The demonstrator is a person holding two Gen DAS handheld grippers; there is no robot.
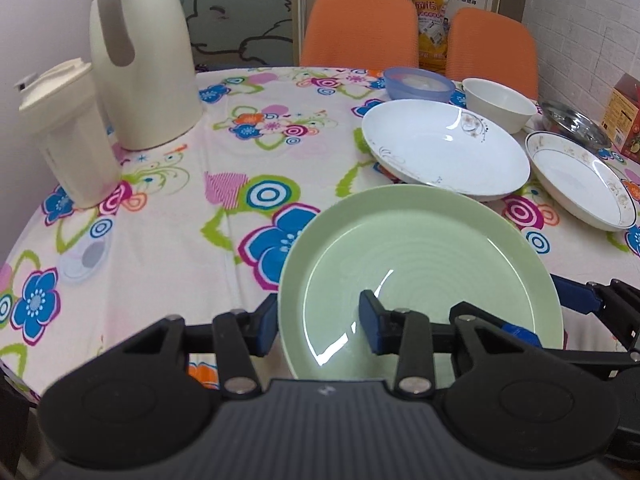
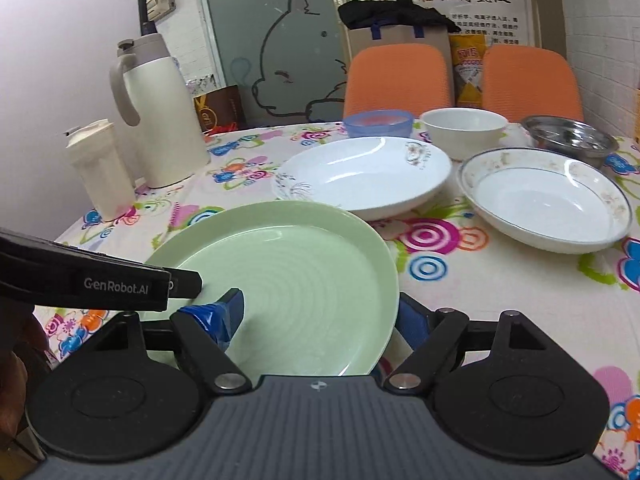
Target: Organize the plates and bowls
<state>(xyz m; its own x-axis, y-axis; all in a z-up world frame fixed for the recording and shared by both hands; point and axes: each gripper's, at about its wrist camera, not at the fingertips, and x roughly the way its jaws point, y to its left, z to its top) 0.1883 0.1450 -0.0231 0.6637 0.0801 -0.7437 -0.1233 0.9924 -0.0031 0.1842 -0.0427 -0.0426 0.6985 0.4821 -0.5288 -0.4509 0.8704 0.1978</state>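
Observation:
A pale green plate [image 1: 420, 248] [image 2: 300, 248] hangs over the near part of the flowered table, gripped from both sides. My left gripper [image 1: 318, 324] is shut on its left rim, one pad inside the plate and one outside. My right gripper [image 2: 320, 316] is shut on the right rim the same way; its blue pads [image 1: 580, 300] show at the plate's right edge. Behind it sit a large white flowered plate [image 1: 444, 148] [image 2: 360, 172], a blue-rimmed plate [image 1: 576, 176] [image 2: 544, 196], a white bowl [image 1: 498, 102] [image 2: 464, 128], a blue plastic bowl [image 1: 418, 82] [image 2: 378, 122] and a steel dish [image 1: 576, 126] [image 2: 568, 138].
A cream thermos jug [image 1: 144, 68] [image 2: 160, 112] and a lidded cream cup [image 1: 68, 128] [image 2: 98, 168] stand at the table's left. Two orange chairs [image 1: 360, 28] [image 2: 396, 80] are behind the far edge. An orange box [image 1: 624, 116] sits at the far right.

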